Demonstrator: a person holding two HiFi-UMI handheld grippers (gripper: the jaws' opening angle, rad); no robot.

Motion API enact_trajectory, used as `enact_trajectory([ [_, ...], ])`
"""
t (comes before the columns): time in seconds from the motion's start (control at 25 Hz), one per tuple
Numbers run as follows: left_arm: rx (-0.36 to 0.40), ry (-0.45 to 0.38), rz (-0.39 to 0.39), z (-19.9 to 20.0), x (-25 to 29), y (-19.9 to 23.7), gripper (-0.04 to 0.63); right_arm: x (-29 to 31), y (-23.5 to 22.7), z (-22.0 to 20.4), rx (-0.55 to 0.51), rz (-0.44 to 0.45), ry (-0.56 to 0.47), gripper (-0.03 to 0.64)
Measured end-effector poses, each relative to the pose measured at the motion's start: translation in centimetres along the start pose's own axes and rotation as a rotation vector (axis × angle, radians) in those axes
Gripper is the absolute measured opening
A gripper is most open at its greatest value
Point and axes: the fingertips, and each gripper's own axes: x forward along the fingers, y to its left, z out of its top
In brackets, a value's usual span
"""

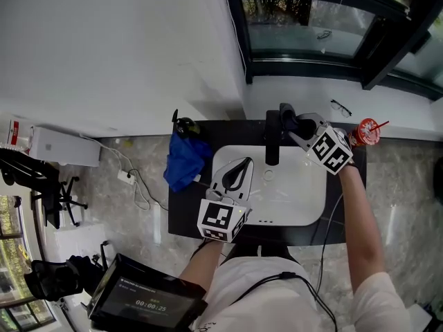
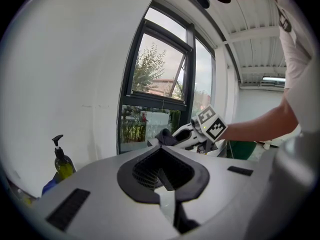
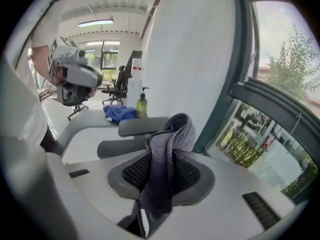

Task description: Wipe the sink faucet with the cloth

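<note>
Now the right gripper [image 1: 293, 124] clamps the cloth [image 3: 167, 156] between its jaws, just beside the faucet [image 1: 272, 142]; the left gripper [image 1: 240, 166], jaws together and empty, hangs over the sink [image 1: 304, 200].

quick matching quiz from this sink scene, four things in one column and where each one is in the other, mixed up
Things
1. grey cloth
2. blue cloth
3. red-lidded cup
4. glasses

Places
a. on the white window ledge
b. on the black counter, left of the sink
c. between the jaws of the right tool
d. right of the sink, at the counter's back corner

Pairs: 1-c, 2-b, 3-d, 4-a
</note>
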Motion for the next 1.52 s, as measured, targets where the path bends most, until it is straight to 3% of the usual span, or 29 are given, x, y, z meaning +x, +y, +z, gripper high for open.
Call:
enact_trajectory([
  [0.12, 0.002, -0.001, -0.002, 0.1, 0.1, -0.1, -0.006, -1.4, -1.5, 1.0, 0.051, -0.046, -0.061, 0.106],
  [0.24, 0.002, 0.001, -0.005, 0.1, 0.1, -0.2, -0.006, -0.3, -2.3, -2.0, 0.072, -0.090, 0.049, 0.107],
  [0.48, 0.007, 0.010, -0.008, -0.2, 0.1, -0.4, -0.006, 4.4, 1.9, -9.8, 0.082, 0.034, 0.311, 0.107],
  [0.6, 0.008, 0.012, -0.007, -0.3, 0.0, -0.4, -0.006, 6.0, 3.9, -11.3, 0.093, 0.082, 0.360, 0.107],
  [0.84, 0.002, 0.022, -0.006, -0.7, -0.1, -0.3, -0.006, 7.6, 4.5, -11.4, 0.085, 0.095, 0.399, 0.107],
  [1.0, 0.004, 0.019, -0.008, -0.7, -0.1, -0.5, -0.006, 8.0, 4.5, -9.9, 0.050, 0.110, 0.368, 0.107],
  [1.16, 0.004, 0.016, -0.005, -0.6, -0.3, -0.4, -0.006, 6.6, 3.2, -7.7, 0.003, 0.063, 0.305, 0.107],
  [1.36, 0.003, 0.005, -0.002, -0.3, -0.3, -0.4, -0.006, 2.4, 0.3, -2.4, -0.100, -0.035, 0.160, 0.107],
  [1.52, 0.005, -0.003, -0.007, 0.0, -0.1, -0.6, -0.006, -1.1, -0.3, 1.4, -0.097, -0.047, 0.019, 0.107],
])
